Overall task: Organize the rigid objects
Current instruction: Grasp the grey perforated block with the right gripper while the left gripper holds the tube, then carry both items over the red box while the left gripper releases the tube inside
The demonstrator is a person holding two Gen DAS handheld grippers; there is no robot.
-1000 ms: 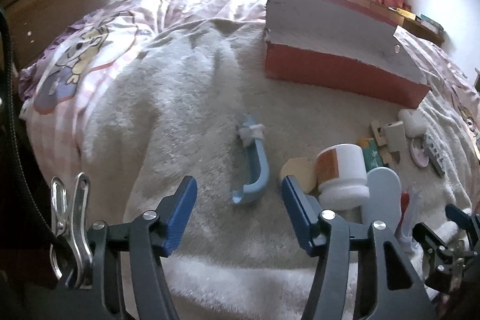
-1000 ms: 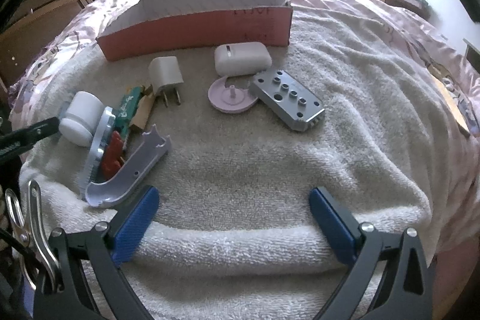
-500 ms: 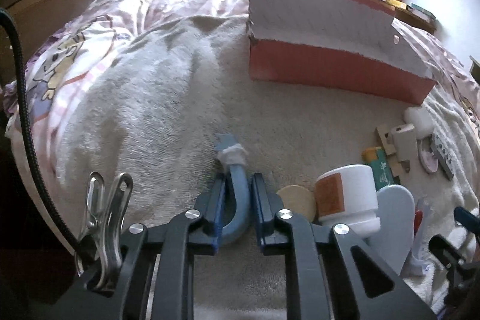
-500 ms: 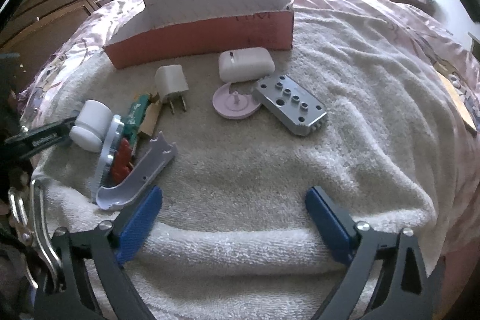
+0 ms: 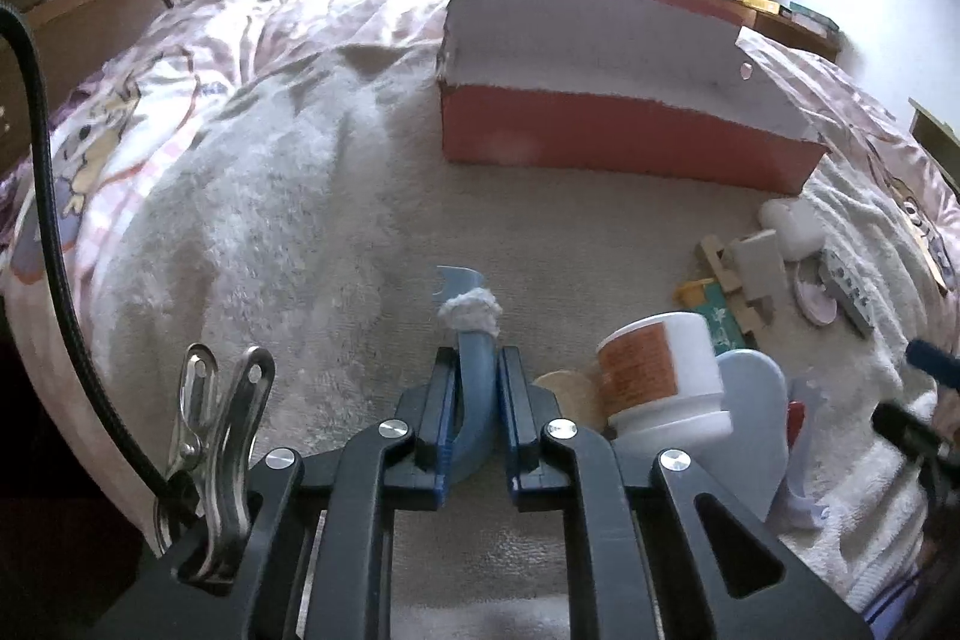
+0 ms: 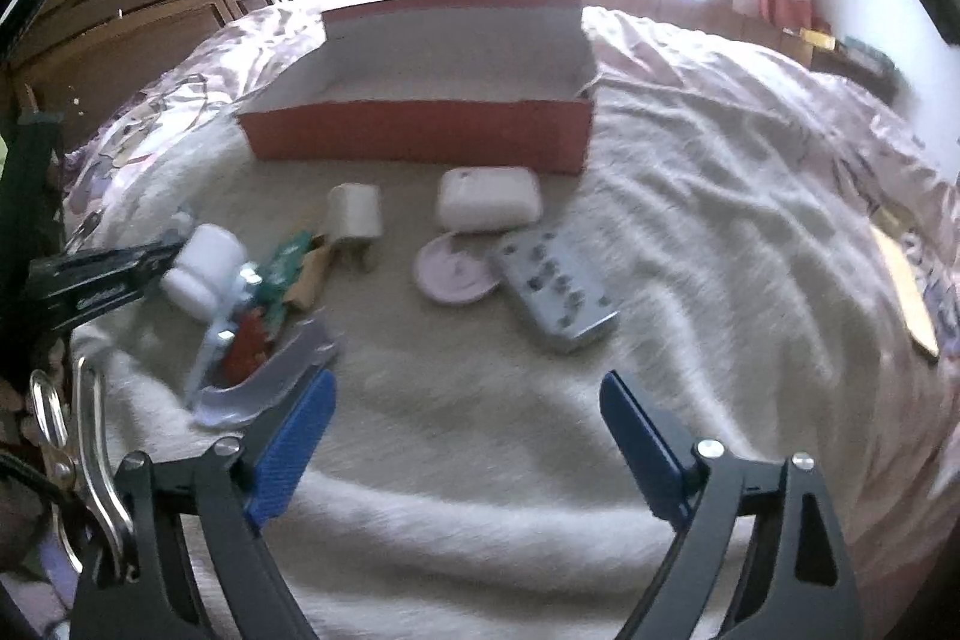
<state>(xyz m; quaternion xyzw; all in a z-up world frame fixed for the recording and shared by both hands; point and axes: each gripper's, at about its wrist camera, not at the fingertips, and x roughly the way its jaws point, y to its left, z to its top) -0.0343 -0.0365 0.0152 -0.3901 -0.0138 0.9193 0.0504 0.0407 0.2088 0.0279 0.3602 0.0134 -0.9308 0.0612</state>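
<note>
My left gripper (image 5: pixel 476 370) is shut on a curved blue plastic piece (image 5: pixel 474 358) with a white wad around its neck, low over the white towel. An open red box (image 5: pixel 624 142) stands beyond it; it also shows in the right wrist view (image 6: pixel 420 136). My right gripper (image 6: pixel 468 400) is open and empty above the towel. Ahead of it lie a white charger plug (image 6: pixel 355 214), a white case (image 6: pixel 487 199), a pink disc (image 6: pixel 453 274) and a grey remote (image 6: pixel 555 289).
A white jar (image 5: pixel 660 376) with an orange label, a tan disc (image 5: pixel 567 391) and a pale blue oval (image 5: pixel 753 412) lie right of my left gripper. A lilac curved piece (image 6: pixel 264 379), red and green items sit at left. Wooden headboard (image 6: pixel 180 16) behind.
My left gripper moved onto the blue curved piece and shut on it. The right gripper rose and tilted, so the inside of the red box shows.
</note>
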